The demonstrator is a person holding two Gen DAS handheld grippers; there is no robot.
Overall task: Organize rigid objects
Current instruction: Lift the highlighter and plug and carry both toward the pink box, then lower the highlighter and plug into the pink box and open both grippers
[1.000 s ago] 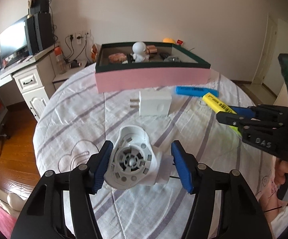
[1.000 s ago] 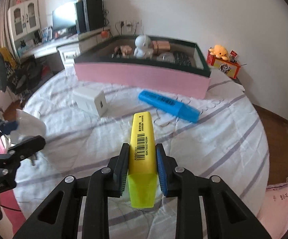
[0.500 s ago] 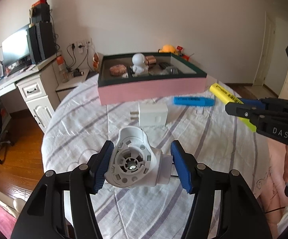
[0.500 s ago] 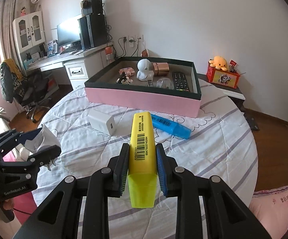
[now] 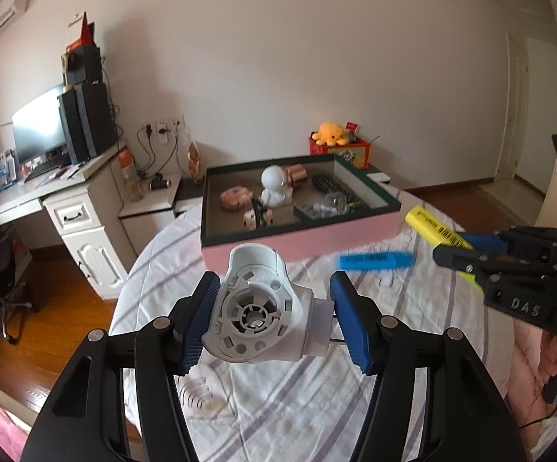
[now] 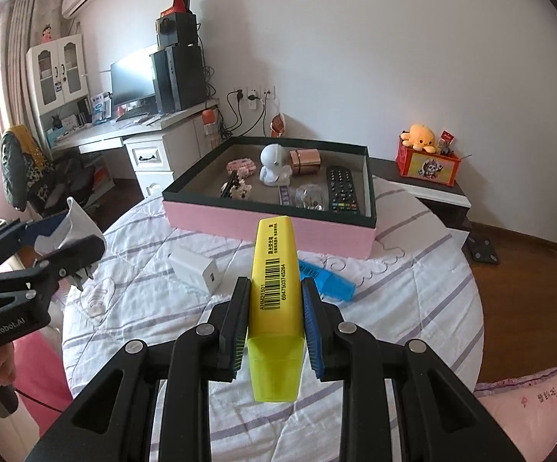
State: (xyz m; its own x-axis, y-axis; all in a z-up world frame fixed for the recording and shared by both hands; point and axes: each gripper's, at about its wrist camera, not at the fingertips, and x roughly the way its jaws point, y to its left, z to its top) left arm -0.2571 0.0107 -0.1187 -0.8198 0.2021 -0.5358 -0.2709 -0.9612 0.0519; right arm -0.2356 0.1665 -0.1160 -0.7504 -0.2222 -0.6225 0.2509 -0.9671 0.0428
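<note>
While both tongs hold loads above surface: left tongs [image 5: 272, 313] pinch white plastic housing [image 5: 257, 308] across its body; right tongs [image 6: 274, 313] pinch yellow highlighter [image 6: 276, 292] near cap end. Both judged light, stiff, smooth; slip likelier than damage. Pink box [image 6: 270, 223] ahead of both. Right view alone shows white charger [image 6: 195, 267]; left view hides it behind housing.

Yellow highlighter [image 6: 275, 288] glossy plastic, paper barcode label. White plug housing [image 5: 257, 308] matt moulded plastic. Bedspread [image 6: 401, 296] quilted cloth. Storage box [image 6: 270, 221] matt pink card. Floor [image 5: 59, 308] glossy wood.
</note>
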